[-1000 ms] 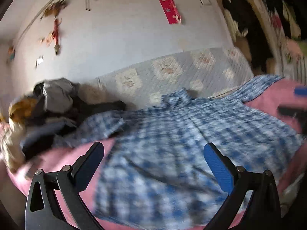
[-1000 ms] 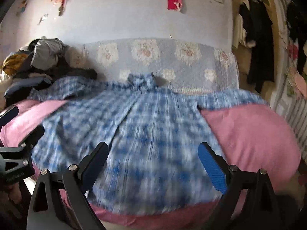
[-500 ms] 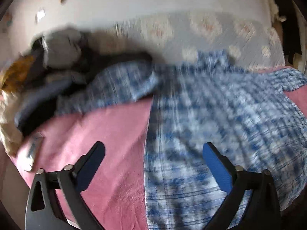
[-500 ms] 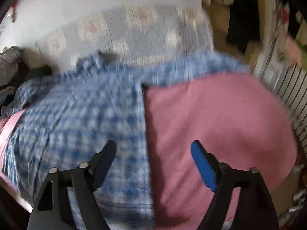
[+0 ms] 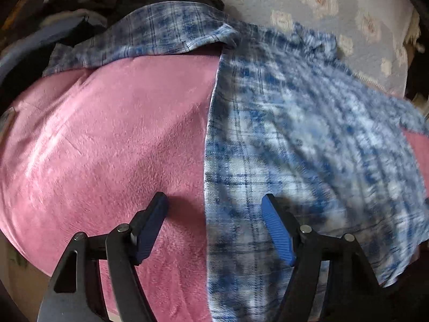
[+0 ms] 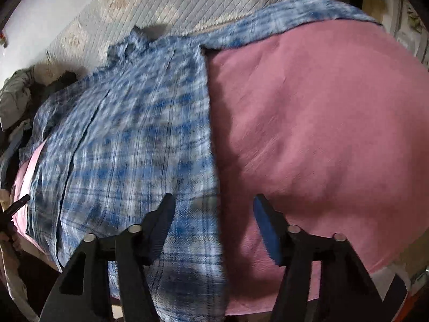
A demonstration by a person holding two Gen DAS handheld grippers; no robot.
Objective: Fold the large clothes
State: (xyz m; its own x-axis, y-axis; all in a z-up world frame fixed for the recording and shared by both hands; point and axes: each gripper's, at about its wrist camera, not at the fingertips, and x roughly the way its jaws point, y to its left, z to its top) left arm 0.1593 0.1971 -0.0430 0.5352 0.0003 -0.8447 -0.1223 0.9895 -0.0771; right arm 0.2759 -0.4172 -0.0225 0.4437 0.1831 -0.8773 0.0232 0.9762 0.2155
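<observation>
A blue-and-white plaid shirt (image 5: 295,145) lies spread flat on a pink blanket (image 5: 107,145), collar toward the back, sleeves out to the sides. My left gripper (image 5: 214,209) is open and empty, straddling the shirt's left side edge near the hem. In the right wrist view the shirt (image 6: 128,145) lies on the pink blanket (image 6: 321,123). My right gripper (image 6: 214,209) is open and empty, straddling the shirt's right side edge near the hem.
A pile of dark and grey clothes (image 5: 67,13) sits at the back left and shows in the right wrist view (image 6: 18,99). A quilted floral cover (image 5: 335,5) runs along the back. The blanket's front edge drops off just below the grippers.
Both grippers have dropped low and moved apart: the left to the shirt's left edge, the right to its right edge. The shirt has not moved.
</observation>
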